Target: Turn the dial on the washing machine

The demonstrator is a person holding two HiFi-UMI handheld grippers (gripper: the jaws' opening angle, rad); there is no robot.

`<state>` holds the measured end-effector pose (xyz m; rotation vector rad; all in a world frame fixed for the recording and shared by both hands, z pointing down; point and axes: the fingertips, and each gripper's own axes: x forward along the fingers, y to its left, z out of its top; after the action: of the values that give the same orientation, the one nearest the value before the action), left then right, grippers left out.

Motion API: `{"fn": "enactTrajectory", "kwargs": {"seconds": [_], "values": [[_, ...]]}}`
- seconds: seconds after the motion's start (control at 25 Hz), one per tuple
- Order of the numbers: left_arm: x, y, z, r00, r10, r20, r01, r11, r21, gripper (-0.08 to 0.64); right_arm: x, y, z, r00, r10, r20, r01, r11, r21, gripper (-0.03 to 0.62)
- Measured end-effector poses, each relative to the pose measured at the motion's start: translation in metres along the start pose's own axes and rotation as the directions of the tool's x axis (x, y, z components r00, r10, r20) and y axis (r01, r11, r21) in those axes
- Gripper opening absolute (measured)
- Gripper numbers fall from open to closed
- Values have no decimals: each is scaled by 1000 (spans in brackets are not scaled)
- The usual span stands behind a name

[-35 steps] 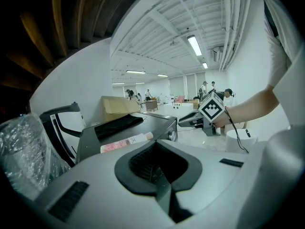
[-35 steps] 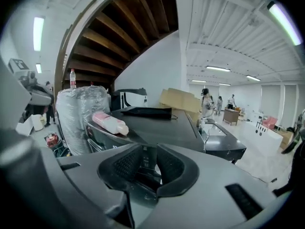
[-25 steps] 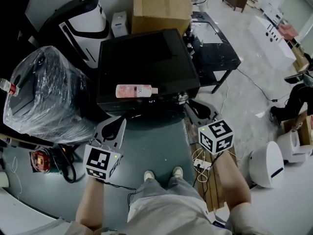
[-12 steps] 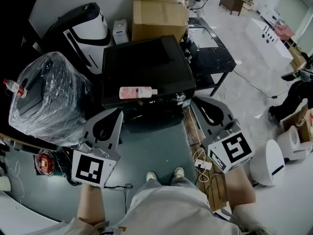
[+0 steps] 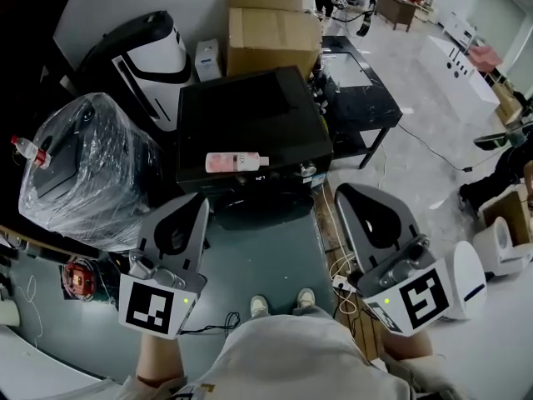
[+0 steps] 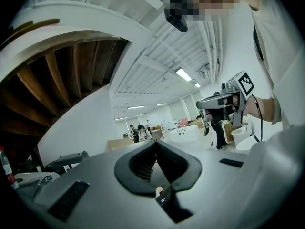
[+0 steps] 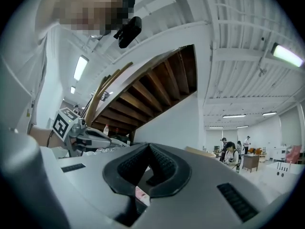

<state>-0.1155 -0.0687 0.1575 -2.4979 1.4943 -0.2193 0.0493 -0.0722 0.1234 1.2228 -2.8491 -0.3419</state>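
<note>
Both tools hung clear of the job! The washing machine [image 5: 250,115] sat ahead and below. Its dial [image 5: 309,172] was a small knob at the front right corner, nearer the right hand-held gripper [image 5: 343,193] than the left hand-held gripper [image 5: 201,203], and neither touched it. The left jaws were together on nothing. The right jaws were closing the last bit, tips meeting, nothing between. Open floor [image 5: 266,248] lay before the machine's front. A wrapped appliance [image 5: 79,165] crowded its left edge, a black surface [image 5: 366,98] its right. A pink bottle [image 5: 236,162] lay crosswise on top, cap rightward. The dial was too small to tell which way it pointed.
</note>
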Motion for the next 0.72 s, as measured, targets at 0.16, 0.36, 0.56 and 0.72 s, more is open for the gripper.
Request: {"fn": "enactTrajectory", "kwargs": {"seconds": [0.16,0.36,0.56,0.72], "values": [[-1,-11,-1,1000,-18,-14,18,1000,0,19,-5,-6,-7,1000,-4,-29,4,1000,2,29],[3,-20,-1,1000,-28,-14,27,1000,-8,20,-5,-7,-13,999,14,-34,-13,1000,15,29],[8,-23,3,999,-31,-6,31,999,-23,20,-4,-8,-13,999,43,-32,-43,999,5,29],[10,-25,3,999,-37,-10,37,999,-9,20,-3,-10,-16,998,55,-41,-55,998,1,28]]}}
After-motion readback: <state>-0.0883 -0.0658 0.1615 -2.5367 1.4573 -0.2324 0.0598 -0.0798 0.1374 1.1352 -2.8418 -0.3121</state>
